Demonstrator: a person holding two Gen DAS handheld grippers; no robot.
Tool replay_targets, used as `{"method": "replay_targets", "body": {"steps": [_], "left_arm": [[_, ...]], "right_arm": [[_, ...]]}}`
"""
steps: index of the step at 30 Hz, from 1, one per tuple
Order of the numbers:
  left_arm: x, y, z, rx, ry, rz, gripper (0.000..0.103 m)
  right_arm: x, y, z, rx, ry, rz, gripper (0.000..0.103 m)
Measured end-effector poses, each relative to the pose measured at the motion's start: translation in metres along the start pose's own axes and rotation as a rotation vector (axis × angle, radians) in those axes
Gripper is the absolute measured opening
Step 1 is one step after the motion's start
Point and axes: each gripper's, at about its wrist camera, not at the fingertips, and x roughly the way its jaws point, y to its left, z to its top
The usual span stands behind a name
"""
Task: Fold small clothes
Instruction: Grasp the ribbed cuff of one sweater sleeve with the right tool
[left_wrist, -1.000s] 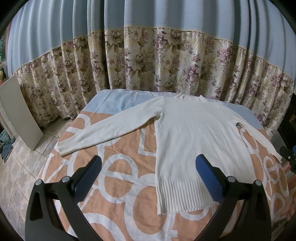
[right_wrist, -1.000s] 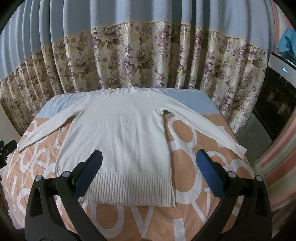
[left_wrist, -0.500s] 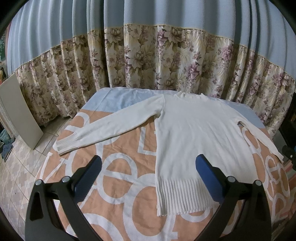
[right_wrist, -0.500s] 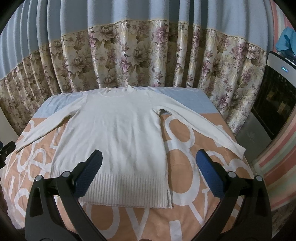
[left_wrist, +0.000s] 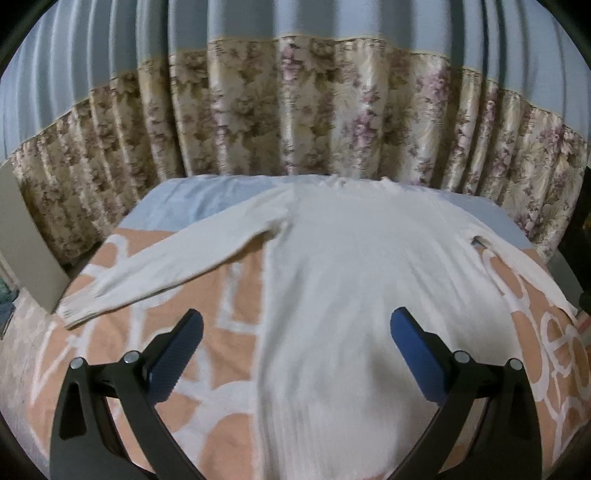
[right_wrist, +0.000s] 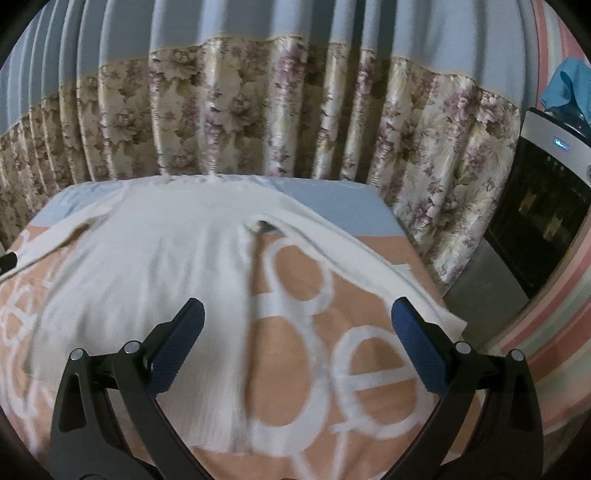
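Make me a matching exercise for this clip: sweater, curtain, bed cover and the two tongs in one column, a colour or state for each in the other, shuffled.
Things:
1. sweater
2. curtain
3. bed cover
4. left tongs and right tongs

Colour or state:
A. orange with white letters
B. open, holding nothing
C. white, spread flat with sleeves out
D. blue above, floral below

Pairs: 1-C, 2-D, 3-A, 4-B

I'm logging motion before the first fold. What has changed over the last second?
Both open grippers, left and right, have moved forward and lower over the white sweater, which now fills more of each blurred view. Nothing was grasped. The sweater stays flat on the bedspread, sleeves spread.
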Motion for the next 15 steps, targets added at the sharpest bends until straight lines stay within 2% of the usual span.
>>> {"method": "replay_targets", "body": {"steps": [5, 10, 15], "left_arm": [[0.032, -0.061, 0.003, 0.052, 0.023, -0.047, 0.101], [0.064, -0.121, 0.000, 0.072, 0.087, -0.102, 0.101], [0.068, -0.162, -0.002, 0.148, 0.060, -0.130, 0.101]], "right_arm": [[0.036, -0.063, -0.003, 0.044, 0.028, -0.018, 0.099], [0.077, -0.138, -0.009, 0.101, 0.105, -0.060, 0.086], [0.098, -0.188, -0.017, 0.166, 0.143, -0.121, 0.080]]}}
